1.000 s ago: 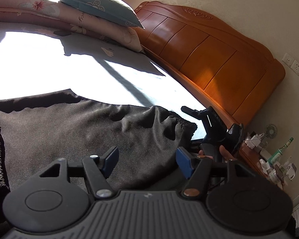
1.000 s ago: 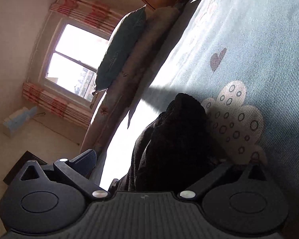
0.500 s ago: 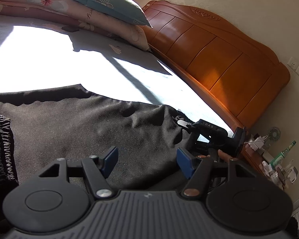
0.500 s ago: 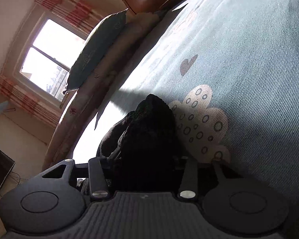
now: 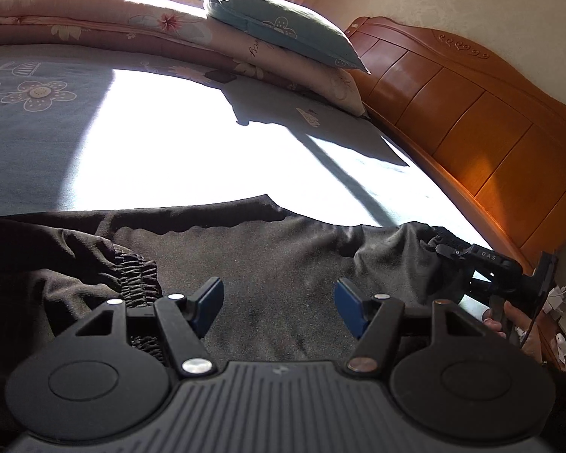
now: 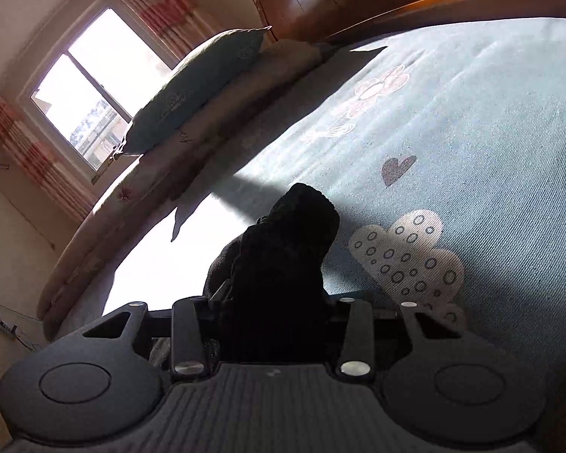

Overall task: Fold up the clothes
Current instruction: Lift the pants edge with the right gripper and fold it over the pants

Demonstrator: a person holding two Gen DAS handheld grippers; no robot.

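The dark garment (image 5: 268, 264) lies partly spread near the bed (image 5: 169, 158) edge, right claw (image 6: 275, 302) gripping its bunched corner, left claw (image 5: 279, 302) open above it; folding seems unfinished.

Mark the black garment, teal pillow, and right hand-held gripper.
Black fabric garment (image 5: 283, 264): left wrist view, flat middle.
Teal embroidered pillow (image 5: 283, 34): left wrist view, top face.
Right hand-held gripper (image 6: 279, 302): right wrist view, between fingertips, shut on the garment.
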